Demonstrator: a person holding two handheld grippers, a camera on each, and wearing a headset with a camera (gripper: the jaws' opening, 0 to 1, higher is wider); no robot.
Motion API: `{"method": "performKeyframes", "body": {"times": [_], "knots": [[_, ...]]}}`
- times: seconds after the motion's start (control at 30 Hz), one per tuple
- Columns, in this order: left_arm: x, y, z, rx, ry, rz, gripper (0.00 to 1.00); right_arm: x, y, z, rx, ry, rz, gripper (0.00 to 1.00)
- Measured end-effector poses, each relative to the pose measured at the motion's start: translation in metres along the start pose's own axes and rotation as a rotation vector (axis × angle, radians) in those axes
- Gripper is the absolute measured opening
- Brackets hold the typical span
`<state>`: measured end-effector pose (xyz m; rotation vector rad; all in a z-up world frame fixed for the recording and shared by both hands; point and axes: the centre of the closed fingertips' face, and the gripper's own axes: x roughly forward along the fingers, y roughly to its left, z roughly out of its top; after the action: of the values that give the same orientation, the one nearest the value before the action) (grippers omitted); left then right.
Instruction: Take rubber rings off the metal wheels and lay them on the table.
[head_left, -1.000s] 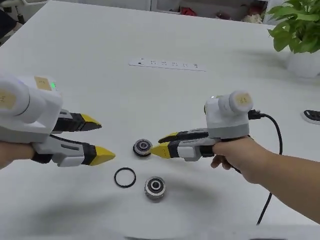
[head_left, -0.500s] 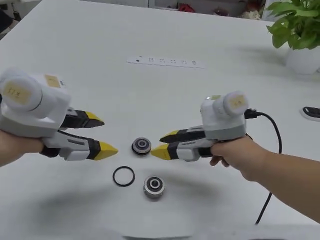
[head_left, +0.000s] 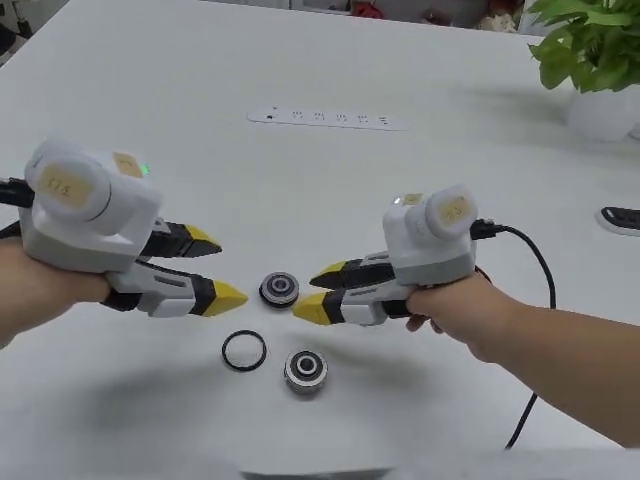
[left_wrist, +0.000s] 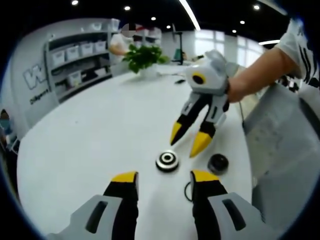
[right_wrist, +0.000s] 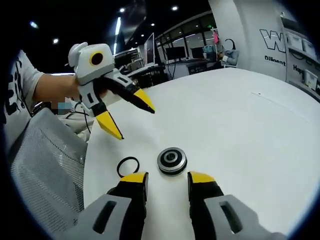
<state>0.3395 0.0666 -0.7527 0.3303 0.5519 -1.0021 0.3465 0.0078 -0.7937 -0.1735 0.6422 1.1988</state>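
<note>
**Both grippers spread and empty, one wheel between their tips**

The left gripper (head_left: 225, 268), white and grey with yellow-tipped black jaws, hangs over the white worktop (head_left: 150, 120) near its near edge, jaws spread wide, holding and touching nothing. Below and to the right of its tips a loose black rubber ring (head_left: 244, 351) lies flat on the worktop, apart from both wheels. A small round metal wheel with a dark rim (head_left: 279, 289) lies flat between the two grippers' tips, closer to the right one and touched by neither. A second metal wheel (head_left: 305, 369) lies nearer the near edge, just beside the loose ring. Whether either wheel still wears a ring is hard to tell. The right gripper (head_left: 310, 292) points left at the first wheel, jaws parted and empty. A black cable (head_left: 530, 300) trails from it. A white power strip (head_left: 325, 119) lies toward the far edge; a green potted plant (head_left: 590, 60) stands at the far right corner
</note>
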Motion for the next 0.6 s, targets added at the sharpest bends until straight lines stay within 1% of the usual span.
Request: {"method": "performKeyframes", "body": {"times": [0.2, 0.37, 0.6], "knots": [[0.008, -0.002, -0.001, -0.004, 0.008, -0.011, 0.42, 0.004, -0.001, -0.002, -0.009, 0.004, -0.005, 0.28], [0.015, -0.003, 0.000, -0.010, 0.007, -0.020, 0.41, 0.007, -0.003, -0.002, -0.016, 0.005, -0.011, 0.28], [0.025, -0.004, -0.002, -0.010, 0.018, -0.030, 0.39, 0.009, -0.002, -0.001, -0.027, -0.004, -0.011, 0.27]]}}
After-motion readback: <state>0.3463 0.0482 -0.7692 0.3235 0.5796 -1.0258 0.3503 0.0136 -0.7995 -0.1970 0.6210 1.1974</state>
